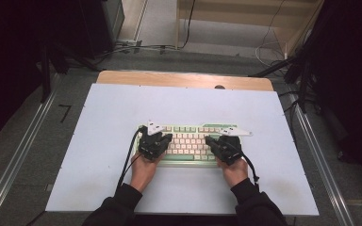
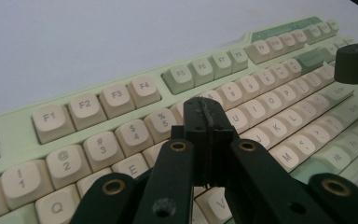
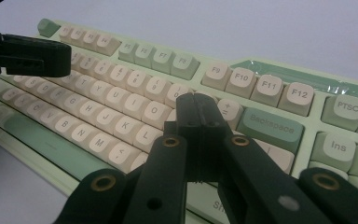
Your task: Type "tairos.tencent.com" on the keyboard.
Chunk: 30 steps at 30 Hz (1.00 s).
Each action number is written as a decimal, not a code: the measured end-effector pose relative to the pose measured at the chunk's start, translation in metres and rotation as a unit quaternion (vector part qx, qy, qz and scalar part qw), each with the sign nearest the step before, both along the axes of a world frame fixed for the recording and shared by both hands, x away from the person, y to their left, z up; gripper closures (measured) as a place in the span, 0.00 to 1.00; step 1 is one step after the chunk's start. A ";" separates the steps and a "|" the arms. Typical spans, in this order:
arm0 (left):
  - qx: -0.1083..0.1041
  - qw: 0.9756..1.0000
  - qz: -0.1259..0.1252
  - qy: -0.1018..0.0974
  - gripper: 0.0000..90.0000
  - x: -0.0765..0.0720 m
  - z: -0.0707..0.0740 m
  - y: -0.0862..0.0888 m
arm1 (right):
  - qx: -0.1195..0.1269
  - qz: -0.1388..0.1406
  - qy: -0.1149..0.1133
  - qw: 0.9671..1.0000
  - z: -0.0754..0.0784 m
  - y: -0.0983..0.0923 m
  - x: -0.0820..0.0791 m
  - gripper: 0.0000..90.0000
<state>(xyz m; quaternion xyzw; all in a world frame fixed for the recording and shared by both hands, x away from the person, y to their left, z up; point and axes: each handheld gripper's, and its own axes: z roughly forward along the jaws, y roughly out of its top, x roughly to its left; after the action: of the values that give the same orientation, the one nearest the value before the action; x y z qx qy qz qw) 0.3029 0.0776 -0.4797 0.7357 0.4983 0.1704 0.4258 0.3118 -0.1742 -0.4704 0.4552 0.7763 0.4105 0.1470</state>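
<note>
green-cream keyboard [image 1: 188,143] on table [image 1: 99,155], typing underway. left gripper [image 2: 208,112] closed, empty, over number row; right gripper [image 3: 198,112] closed, empty, near backspace [image 3: 269,126]. remaining keystrokes unclear.

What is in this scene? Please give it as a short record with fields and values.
setting: white table top on a wooden table
main thing: pale green keyboard with cream keys, lying flat near the person's side
left gripper: jaws shut, nothing between them, over the keys near the number row
right gripper: jaws shut, nothing between them, over the keys left of Backspace
contact with keys: cannot tell
hands: one on each gripper, dark sleeves, at the two ends of the keyboard
</note>
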 end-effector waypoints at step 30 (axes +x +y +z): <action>0.029 0.999 0.003 0.021 1.00 0.007 -0.007 -0.005 | 0.001 0.001 0.001 1.000 0.000 0.000 0.000 0.98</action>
<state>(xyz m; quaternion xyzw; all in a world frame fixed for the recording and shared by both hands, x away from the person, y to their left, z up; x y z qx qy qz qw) 0.3103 0.0725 -0.4864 0.7495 0.5043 0.1704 0.3936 0.3115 -0.1744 -0.4704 0.4549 0.7768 0.4106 0.1451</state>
